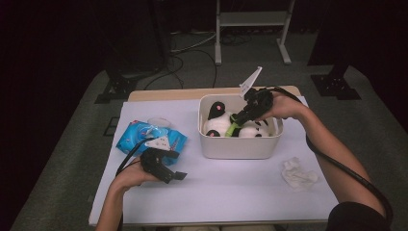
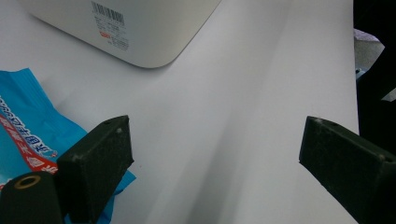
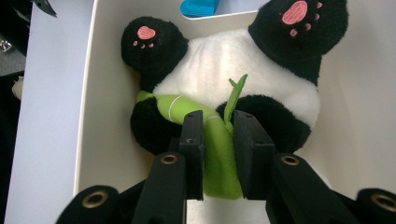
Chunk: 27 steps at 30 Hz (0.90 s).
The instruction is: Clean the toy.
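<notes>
A black-and-white panda plush [image 1: 219, 122] lies on its back inside a white bin [image 1: 238, 147] at the table's middle back. In the right gripper view its pink-soled paws point up and a green bamboo stalk [image 3: 219, 158] rests on its belly [image 3: 233, 70]. My right gripper [image 1: 235, 126] reaches down into the bin from the right, and its jaws [image 3: 218, 121] are shut on the bamboo stalk. My left gripper [image 1: 180, 175] is held low over the table at front left. Its jaws [image 2: 215, 149] stand wide open with nothing between them.
A blue wet-wipe packet [image 1: 144, 137] lies left of the bin, just behind my left hand, with its corner [image 2: 23, 121] beside the left jaw. A crumpled white tissue [image 1: 298, 173] sits at front right. The bin's labelled wall [image 2: 140, 32] is ahead of the left gripper.
</notes>
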Available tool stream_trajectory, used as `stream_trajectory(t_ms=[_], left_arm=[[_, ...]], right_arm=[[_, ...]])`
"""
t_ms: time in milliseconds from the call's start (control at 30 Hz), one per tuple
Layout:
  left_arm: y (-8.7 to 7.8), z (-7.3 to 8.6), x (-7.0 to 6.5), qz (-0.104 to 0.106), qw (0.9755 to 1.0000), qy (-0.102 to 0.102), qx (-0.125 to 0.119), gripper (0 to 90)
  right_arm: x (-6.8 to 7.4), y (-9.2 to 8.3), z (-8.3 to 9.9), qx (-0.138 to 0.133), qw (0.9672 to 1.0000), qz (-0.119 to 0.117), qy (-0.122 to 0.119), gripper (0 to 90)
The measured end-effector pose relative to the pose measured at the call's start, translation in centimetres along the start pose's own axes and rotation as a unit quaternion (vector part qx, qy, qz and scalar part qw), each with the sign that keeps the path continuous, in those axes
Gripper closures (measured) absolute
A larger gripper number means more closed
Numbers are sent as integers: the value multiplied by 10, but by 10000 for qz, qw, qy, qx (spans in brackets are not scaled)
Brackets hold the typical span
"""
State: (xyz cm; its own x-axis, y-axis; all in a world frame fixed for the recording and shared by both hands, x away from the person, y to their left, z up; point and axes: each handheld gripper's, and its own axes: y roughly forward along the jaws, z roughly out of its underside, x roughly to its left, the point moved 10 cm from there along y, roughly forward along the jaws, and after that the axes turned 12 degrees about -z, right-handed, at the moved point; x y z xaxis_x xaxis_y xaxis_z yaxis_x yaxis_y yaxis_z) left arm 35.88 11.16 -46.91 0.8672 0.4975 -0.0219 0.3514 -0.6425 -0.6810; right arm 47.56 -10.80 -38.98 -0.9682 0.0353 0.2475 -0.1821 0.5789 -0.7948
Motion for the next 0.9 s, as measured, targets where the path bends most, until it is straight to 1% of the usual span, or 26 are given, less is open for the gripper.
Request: stream_trajectory(t_ms=[33, 67, 133, 167, 200, 300, 333, 367, 433, 467, 533, 567, 600, 633, 767, 833, 900], left_arm=[[0, 0, 0, -2, 10000, 16, 7, 89], [-1, -2, -2, -1, 10000, 53, -13, 89], [-2, -3, -3, 8, 10000, 78, -29, 89], [-2, -3, -3, 8, 10000, 78, -29, 89], [-2, -4, -4, 17, 9999, 95, -33, 89], [-2, -4, -4, 30, 9999, 113, -40, 89], [-2, -4, -4, 21, 9999, 124, -34, 89], [-2, -4, -4, 21, 9999, 124, -34, 89], [-3, -4, -3, 16, 9999, 128, -44, 89], [-3, -3, -3, 5, 9999, 116, -43, 89], [-4, -3, -3, 5, 9999, 120, -42, 89], [-4, -3, -3, 14, 9999, 133, -41, 89], [-4, -3, -3, 12, 9999, 114, -41, 89], [-4, -2, -2, 1, 9999, 106, -33, 89], [-4, -3, -3, 15, 9999, 113, -56, 89], [-3, -3, -3, 24, 9999, 112, -39, 89], [-2, -2, -3, 19, 10000, 92, -20, 89]], right_arm=[[1, 0, 1, -29, 10000, 28, -2, 727], [1, -2, 1, -91, 9999, 65, 21, 700], [3, -6, 1, -187, 9997, 152, -4, 682], [3, -6, 1, -187, 9997, 152, -4, 682], [5, -10, 3, -263, 9994, 211, 9, 658], [7, -13, 4, -300, 9993, 244, -14, 638], [9, -19, 5, -371, 9989, 294, 10, 623], [9, -19, 5, -371, 9989, 294, 10, 623], [11, -26, 5, -469, 9982, 371, 46, 609], [13, -31, 6, -515, 9979, 388, 54, 584], [14, -33, 7, -534, 9977, 405, 63, 574], [18, -37, 8, -588, 9974, 408, 89, 547], [18, -37, 8, -588, 9974, 408, 89, 547], [20, -42, 10, -651, 9969, 434, 98, 529], [24, -49, 13, -746, 9961, 465, 83, 517], [27, -55, 17, -850, 9952, 465, 148, 497], [28, -56, 20, -860, 9950, 488, 151, 492]])
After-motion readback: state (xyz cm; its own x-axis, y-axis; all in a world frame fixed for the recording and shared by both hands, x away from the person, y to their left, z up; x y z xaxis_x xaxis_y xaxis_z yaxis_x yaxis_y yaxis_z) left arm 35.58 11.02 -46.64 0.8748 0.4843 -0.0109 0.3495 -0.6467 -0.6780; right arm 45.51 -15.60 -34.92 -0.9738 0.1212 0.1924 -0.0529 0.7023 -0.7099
